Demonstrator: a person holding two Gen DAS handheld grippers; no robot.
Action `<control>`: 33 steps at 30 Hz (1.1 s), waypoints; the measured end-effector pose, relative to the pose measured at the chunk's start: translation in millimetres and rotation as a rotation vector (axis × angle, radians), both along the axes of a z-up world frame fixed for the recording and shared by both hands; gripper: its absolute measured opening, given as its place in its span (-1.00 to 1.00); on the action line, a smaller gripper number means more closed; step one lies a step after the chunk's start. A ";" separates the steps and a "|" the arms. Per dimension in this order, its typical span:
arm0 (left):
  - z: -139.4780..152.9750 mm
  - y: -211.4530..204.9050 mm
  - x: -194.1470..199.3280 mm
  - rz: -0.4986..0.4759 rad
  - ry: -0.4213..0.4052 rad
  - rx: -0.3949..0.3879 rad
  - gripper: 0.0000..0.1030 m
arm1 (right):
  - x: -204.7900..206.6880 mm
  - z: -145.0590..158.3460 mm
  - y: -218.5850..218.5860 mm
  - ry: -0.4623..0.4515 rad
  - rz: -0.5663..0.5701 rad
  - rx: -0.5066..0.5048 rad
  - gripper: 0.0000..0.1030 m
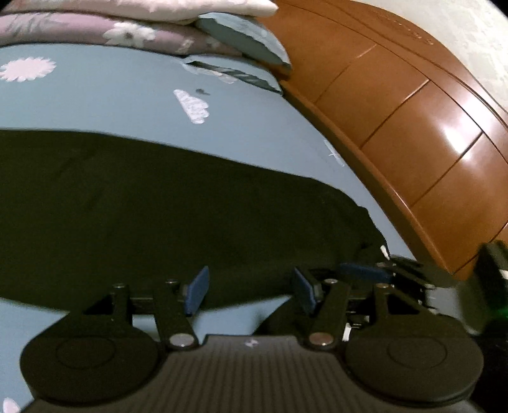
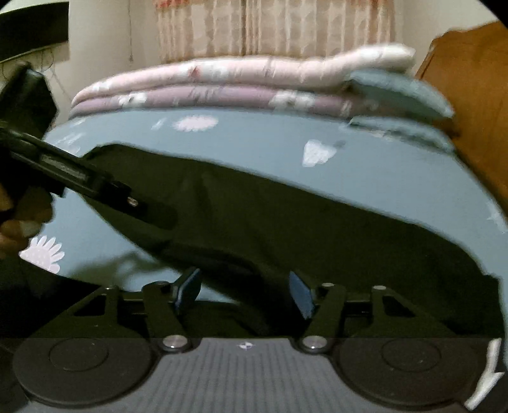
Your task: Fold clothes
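Dark garment (image 1: 152,203) lay on bed (image 1: 95,98); both grippers' jaws spread over it. Curtain (image 2: 273,28) seen from right wrist only, behind garment.

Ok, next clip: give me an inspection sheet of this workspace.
Surface: bed with blue flowered sheet.
Job's things: dark garment spread flat on the sheet.
Clutter: folded quilts and blue pillows stacked at the far edge.
Grippers: left gripper and right gripper at the garment's near edge, jaws apart, pads not pressing on cloth.
Cables: thin wires on the wall, blurred.
Surroundings: wooden headboard, curtain.
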State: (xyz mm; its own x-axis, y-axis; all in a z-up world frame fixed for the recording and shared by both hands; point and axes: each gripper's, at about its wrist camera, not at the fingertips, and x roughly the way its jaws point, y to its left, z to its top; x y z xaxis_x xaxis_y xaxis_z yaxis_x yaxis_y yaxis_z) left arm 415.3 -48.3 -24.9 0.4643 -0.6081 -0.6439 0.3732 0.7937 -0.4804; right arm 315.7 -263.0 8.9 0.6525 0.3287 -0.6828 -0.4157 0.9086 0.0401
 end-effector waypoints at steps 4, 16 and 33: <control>-11.3 24.4 -11.7 0.032 0.051 0.056 0.17 | 4.3 -28.5 7.1 0.095 0.020 -0.030 0.31; 0.1 3.8 -54.9 -0.049 -0.097 0.294 0.26 | -47.0 -1.5 -30.2 0.098 -0.176 -0.013 0.40; -10.3 -43.7 -97.6 -0.309 -0.181 0.496 0.39 | -82.4 -3.5 -103.8 0.119 -0.410 -0.001 0.56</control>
